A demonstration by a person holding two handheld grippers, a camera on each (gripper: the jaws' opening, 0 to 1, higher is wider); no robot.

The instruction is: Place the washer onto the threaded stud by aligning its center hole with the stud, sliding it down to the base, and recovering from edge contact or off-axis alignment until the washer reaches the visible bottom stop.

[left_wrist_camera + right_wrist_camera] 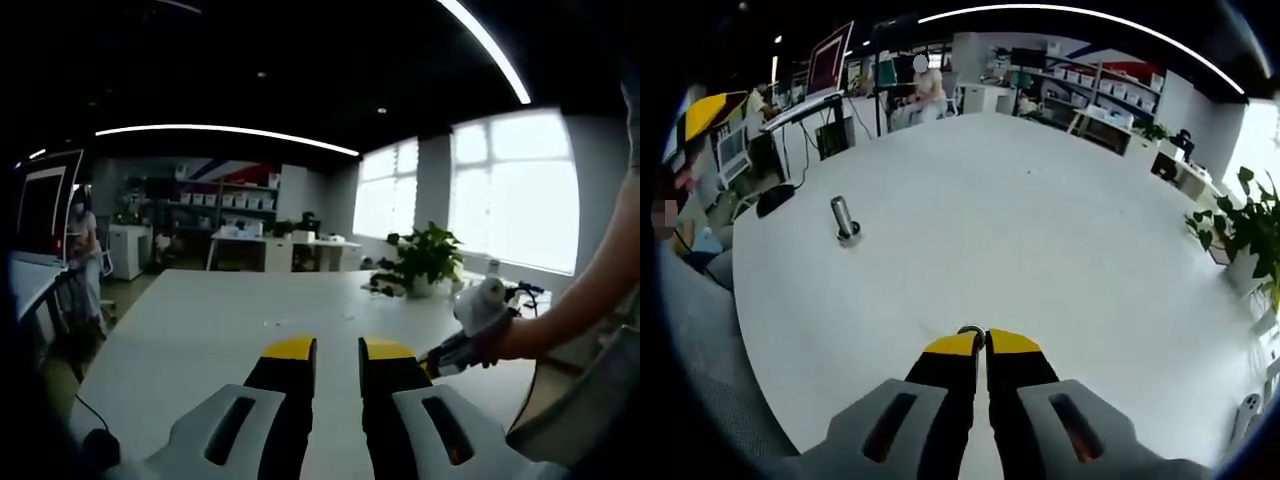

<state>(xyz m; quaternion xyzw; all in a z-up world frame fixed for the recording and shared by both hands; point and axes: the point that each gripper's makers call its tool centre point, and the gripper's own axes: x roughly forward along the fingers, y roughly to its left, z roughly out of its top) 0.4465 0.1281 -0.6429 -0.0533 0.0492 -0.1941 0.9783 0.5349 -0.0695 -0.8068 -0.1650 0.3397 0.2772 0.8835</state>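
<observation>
In the right gripper view a threaded stud (844,217) stands upright on its round base at the left of the white table (1040,220). My right gripper (972,343) is well short of the stud, nearer the table's front. Its yellow-tipped jaws are pinched on a small metal washer (971,331) that peeks out at the tips. In the left gripper view my left gripper (338,348) hovers over the table (200,320), open, with nothing between its jaws. The right gripper (437,358) enters there from the right, held by a gloved hand (483,308).
A potted plant (428,255) (1240,225) stands at the table's far edge. A black mouse-like object (774,198) with a cable lies near the left edge beyond the stud. Desks, monitors, shelves and a person (930,85) are past the table.
</observation>
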